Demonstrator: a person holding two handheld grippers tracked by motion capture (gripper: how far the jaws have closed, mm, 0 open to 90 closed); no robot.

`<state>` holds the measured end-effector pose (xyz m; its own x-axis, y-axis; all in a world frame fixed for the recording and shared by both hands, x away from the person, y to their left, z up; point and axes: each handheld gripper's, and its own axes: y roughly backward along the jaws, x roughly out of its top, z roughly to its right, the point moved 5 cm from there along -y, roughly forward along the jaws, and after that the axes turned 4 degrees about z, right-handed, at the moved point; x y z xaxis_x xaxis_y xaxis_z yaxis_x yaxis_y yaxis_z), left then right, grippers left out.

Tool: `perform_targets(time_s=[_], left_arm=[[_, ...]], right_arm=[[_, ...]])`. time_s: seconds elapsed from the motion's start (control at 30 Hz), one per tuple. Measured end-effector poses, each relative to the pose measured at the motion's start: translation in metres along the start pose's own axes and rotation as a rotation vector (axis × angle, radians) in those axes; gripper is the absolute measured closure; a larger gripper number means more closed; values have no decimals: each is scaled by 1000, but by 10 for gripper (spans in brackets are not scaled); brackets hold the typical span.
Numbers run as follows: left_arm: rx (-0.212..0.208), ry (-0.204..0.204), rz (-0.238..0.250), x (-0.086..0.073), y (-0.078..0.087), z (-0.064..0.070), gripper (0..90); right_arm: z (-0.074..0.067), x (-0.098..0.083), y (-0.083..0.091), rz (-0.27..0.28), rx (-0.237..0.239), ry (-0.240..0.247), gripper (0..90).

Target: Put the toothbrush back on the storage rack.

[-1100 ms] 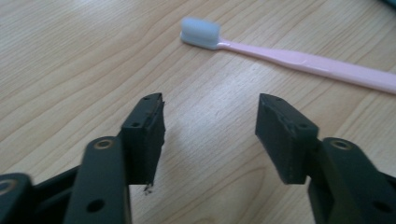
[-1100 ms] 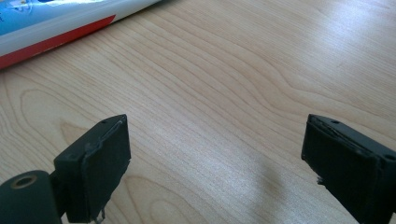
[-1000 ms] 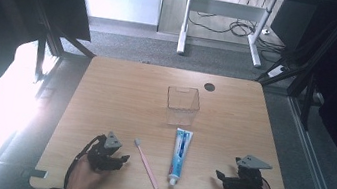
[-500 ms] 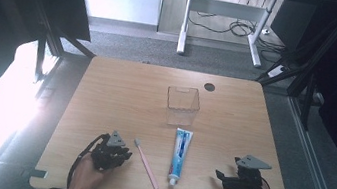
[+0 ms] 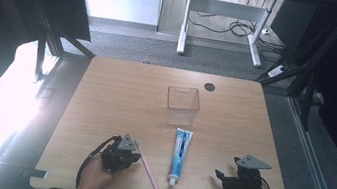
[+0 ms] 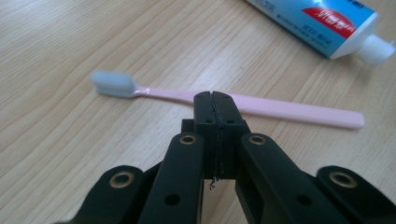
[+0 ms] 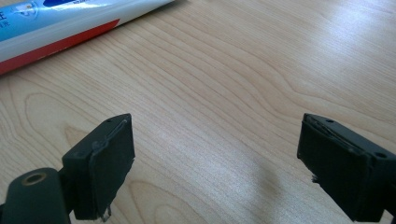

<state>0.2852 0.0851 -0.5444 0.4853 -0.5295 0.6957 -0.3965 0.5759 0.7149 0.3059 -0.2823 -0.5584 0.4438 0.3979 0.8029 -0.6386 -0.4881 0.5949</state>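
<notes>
Left tongs (image 6: 215,100): the jaws have just been closing and are now pressed together, pad against pad, with nothing between them. In the left gripper view the closed tips sit in front of the pink toothbrush (image 6: 233,103); contact cannot be confirmed. The toothbrush lies flat on the table (image 5: 120,97), bristle head pointing away from the person. In the high view the left tongs (image 5: 134,156) sit just beside the toothbrush (image 5: 147,164), near the table's front edge.

Right tongs (image 7: 215,154): spread wide over bare wood, holding nothing. In the high view the right tongs (image 5: 218,174) are near the toothpaste (image 5: 179,155), which lies between toothbrush and right tongs. A clear box (image 5: 183,98) stands beyond the toothpaste.
</notes>
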Motion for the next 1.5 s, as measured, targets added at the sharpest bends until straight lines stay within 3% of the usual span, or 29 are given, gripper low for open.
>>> perform_targets(time_s=[0.23, 0.67, 1.13, 1.5], left_arm=[[-58, -26, 1, 9, -13, 14, 897], [-92, -81, -25, 13, -38, 38, 897], [-106, -87, -57, 8, -38, 44, 897], [-94, -66, -78, -1, -29, 39, 896]], right_arm=[[-1, 0, -1, -6, 7, -2, 119], [-2, -1, -2, -9, 13, 1, 124], [-6, -1, -4, -18, 19, 12, 128], [-4, -2, -4, -21, 13, 7, 130]])
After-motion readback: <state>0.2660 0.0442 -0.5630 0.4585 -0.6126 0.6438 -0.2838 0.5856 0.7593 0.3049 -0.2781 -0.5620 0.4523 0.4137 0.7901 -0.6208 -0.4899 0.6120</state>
